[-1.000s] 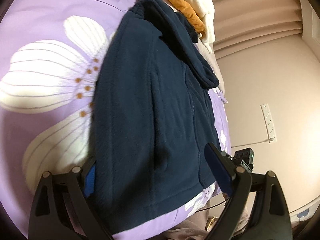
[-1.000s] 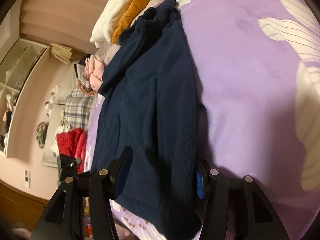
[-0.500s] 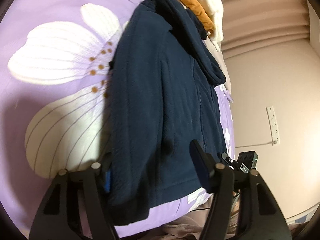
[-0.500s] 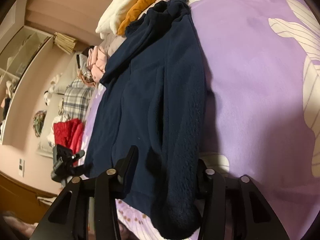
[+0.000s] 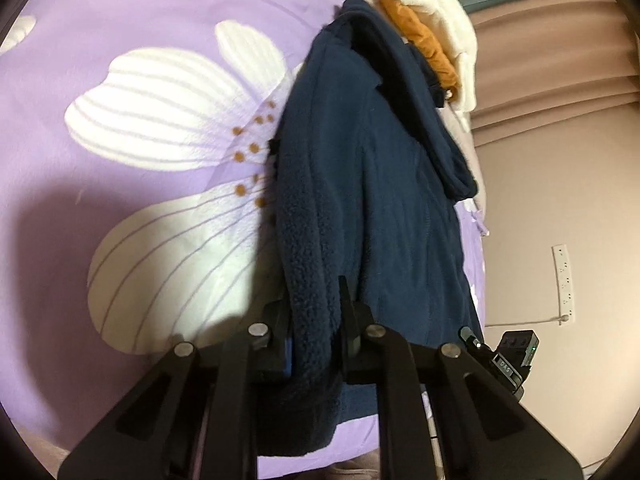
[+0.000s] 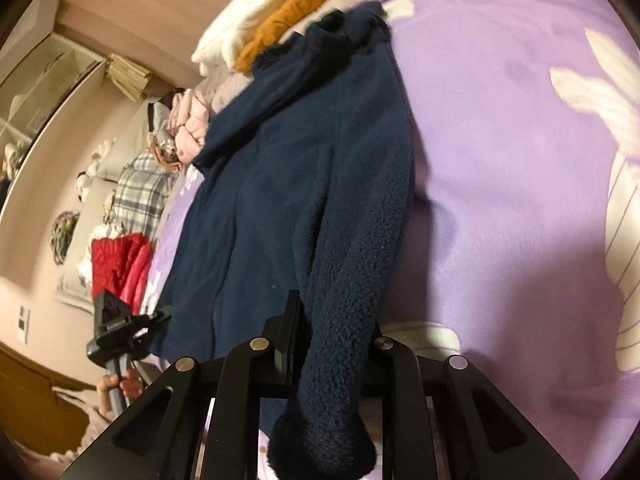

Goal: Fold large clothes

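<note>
You have both claws, left gripper (image 5: 314, 332) and right gripper (image 6: 334, 332), clamping onto the fleece (image 5: 384, 208) at its near end, so next lift together and fold it toward the collar.

The pads of the left gripper (image 5: 314, 320) are buried in the folded edge of the navy fleece jacket (image 5: 384, 208), so the contact cannot be seen; in the right wrist view the right gripper (image 6: 334, 332) has its right finger hidden behind a hanging sleeve (image 6: 344, 320); the jacket's lower hem drops behind the gripper frames in both views; the purple floral bedspread (image 5: 132, 32) runs off the fisheye rim; the clothes heap (image 6: 132, 208) beside the bed is too small and blurred to sort; the hand (image 6: 120, 390) on the other gripper's handle is only partly seen.
</note>
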`<state>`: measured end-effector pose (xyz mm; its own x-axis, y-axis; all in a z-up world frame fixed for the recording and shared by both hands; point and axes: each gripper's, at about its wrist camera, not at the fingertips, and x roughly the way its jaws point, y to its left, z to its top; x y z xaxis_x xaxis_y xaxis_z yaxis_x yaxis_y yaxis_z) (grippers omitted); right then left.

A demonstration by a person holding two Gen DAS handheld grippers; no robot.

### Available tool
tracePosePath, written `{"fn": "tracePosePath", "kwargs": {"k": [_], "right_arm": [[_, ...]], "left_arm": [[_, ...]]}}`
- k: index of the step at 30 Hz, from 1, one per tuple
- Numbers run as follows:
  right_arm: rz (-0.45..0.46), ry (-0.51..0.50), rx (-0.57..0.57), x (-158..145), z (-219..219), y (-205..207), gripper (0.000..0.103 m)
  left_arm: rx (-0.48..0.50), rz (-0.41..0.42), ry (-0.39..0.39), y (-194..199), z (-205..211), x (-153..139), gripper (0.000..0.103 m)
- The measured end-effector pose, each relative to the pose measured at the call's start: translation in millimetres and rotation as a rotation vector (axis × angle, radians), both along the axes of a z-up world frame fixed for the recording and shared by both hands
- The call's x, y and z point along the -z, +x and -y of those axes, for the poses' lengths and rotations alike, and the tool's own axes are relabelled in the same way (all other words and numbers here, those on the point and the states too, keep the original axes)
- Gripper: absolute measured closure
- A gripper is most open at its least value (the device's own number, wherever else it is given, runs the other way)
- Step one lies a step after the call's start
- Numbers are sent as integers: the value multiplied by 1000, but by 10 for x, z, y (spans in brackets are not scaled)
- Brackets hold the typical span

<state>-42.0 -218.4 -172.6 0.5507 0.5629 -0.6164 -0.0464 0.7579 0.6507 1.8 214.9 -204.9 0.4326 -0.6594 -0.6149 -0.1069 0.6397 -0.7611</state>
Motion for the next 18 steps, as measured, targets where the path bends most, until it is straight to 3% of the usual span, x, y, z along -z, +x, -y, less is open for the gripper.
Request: {"fn": "tracePosePath", "kwargs": {"k": [7, 18], "right_arm": [[76, 39, 5, -207, -38, -16, 86], [197, 102, -14, -526, -141, -32, 89]], "left_arm": [[42, 131, -67, -12, 43, -317, 91], [71, 229, -145, -12, 109, -576, 91]]}}
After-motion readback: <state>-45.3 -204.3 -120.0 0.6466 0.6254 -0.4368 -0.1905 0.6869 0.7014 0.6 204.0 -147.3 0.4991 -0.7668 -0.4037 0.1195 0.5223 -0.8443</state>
